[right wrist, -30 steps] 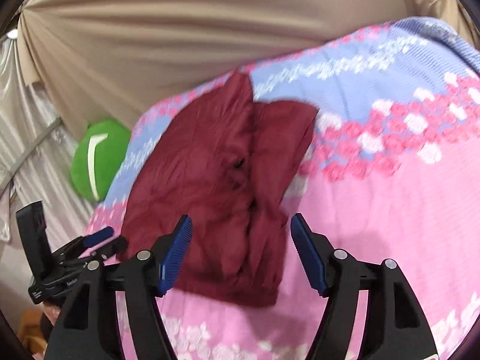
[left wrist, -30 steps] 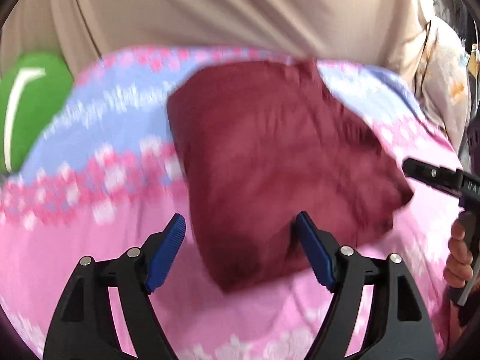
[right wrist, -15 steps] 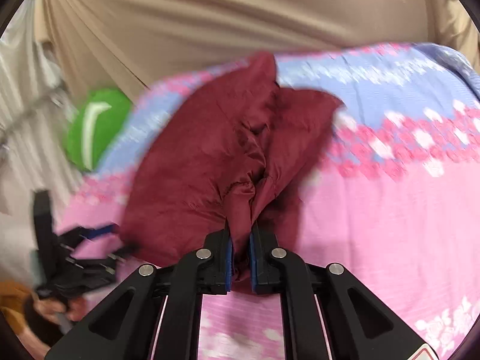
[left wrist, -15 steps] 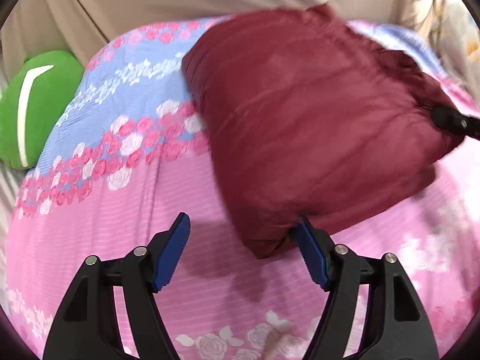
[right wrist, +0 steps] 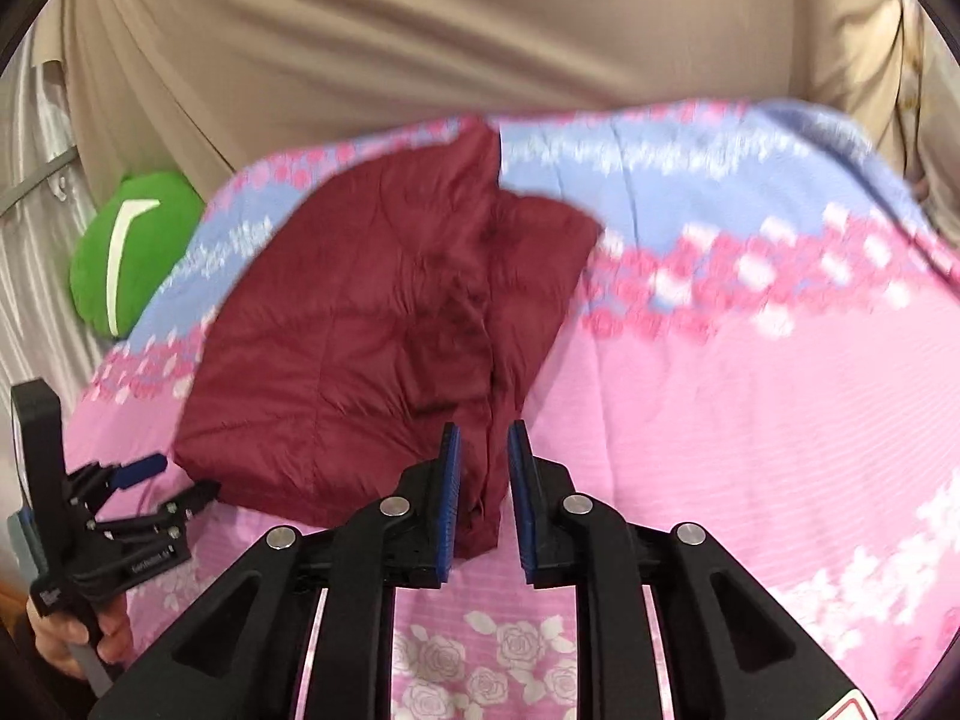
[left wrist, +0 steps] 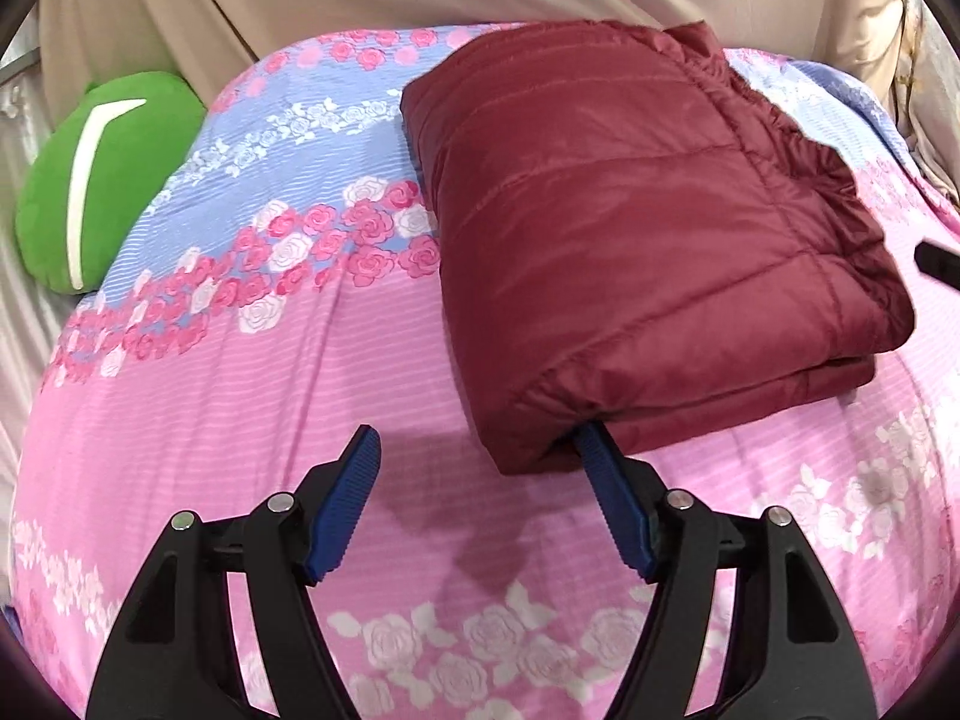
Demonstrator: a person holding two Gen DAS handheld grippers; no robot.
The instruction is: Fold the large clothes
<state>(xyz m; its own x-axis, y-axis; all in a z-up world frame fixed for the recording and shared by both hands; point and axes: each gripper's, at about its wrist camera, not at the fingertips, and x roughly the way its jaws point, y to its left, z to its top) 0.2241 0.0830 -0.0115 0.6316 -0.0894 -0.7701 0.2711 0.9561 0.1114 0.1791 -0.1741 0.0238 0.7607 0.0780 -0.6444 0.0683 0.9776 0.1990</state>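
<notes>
A maroon quilted jacket (left wrist: 630,228) lies folded on the floral bedspread (left wrist: 252,396). My left gripper (left wrist: 477,441) is open at its near corner. Its right finger (left wrist: 606,480) is tucked under that corner and its left finger (left wrist: 345,504) stands free over the bedspread. In the right wrist view the jacket (right wrist: 360,324) shows its bunched edge. My right gripper (right wrist: 485,468) is nearly shut with a fold of that edge between its pads, and its jaws are opening. My left gripper (right wrist: 174,480) shows at the lower left, held by a hand (right wrist: 72,642).
A green cushion (left wrist: 102,180) sits at the bed's far left edge, against a beige curtain (right wrist: 420,48). Bare bedspread (right wrist: 750,420) stretches to the right of the jacket and in front of both grippers.
The right gripper closed on the jacket's edge fold, then its jaws eased apart a little. The jacket has settled flat. The left gripper stayed open with its right finger at the corner.
</notes>
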